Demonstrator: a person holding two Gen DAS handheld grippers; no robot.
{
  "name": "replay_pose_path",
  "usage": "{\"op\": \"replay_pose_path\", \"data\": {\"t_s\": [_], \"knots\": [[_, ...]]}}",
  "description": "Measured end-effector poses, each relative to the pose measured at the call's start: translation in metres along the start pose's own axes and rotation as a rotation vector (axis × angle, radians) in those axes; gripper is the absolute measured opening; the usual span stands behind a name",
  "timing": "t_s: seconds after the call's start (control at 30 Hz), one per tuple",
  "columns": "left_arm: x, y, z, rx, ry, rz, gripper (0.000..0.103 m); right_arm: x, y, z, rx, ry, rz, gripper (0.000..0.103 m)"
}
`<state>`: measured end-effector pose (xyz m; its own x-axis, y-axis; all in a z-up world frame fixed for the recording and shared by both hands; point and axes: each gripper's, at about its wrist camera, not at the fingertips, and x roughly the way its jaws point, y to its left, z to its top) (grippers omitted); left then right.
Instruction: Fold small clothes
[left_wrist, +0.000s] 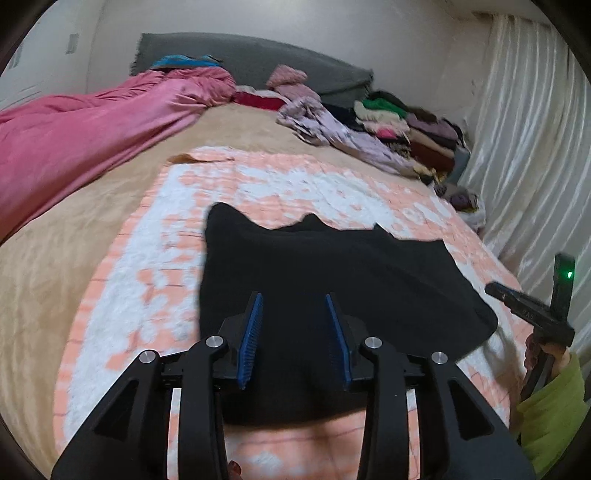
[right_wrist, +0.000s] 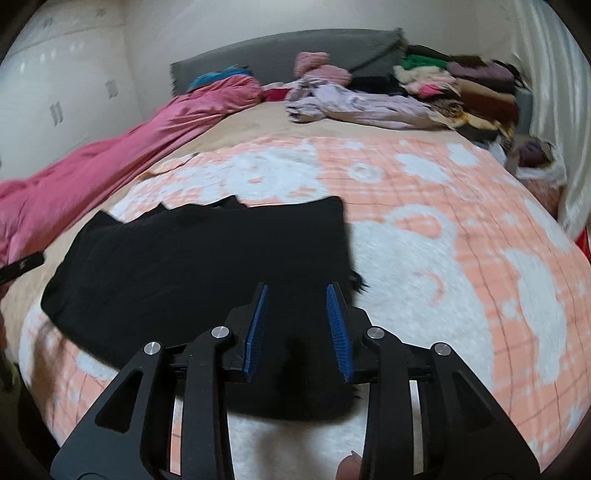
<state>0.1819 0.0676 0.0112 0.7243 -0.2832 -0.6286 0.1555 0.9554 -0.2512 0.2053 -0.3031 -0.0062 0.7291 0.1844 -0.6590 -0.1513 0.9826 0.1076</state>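
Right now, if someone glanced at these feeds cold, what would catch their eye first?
The black garment lying flat on the peach-and-white blanket, under the open left gripper and right gripper. Then the pink duvet bunched along the left, and stacked clothes by the headboard.

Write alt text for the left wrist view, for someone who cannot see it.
A black garment lies spread on a peach-and-white blanket on a bed, seen past the left gripper, whose blue-padded fingers stand apart above the cloth. Heaped clothes and a pink duvet lie beyond.
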Motion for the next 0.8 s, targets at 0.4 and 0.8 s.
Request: {"op": "replay_pose_path", "data": {"t_s": [0.4,0.8], "knots": [[0.087,-0.028,0.022,0.101,0.112,0.032,0.046,0.054,0.058,0.032,-0.142,0.07,0.088,0.026],[0.108,0.002,0.023,0.044,0.136,0.047,0.046,0.139,0.093,0.056,-0.143,0.226,0.063,0.029]]}}
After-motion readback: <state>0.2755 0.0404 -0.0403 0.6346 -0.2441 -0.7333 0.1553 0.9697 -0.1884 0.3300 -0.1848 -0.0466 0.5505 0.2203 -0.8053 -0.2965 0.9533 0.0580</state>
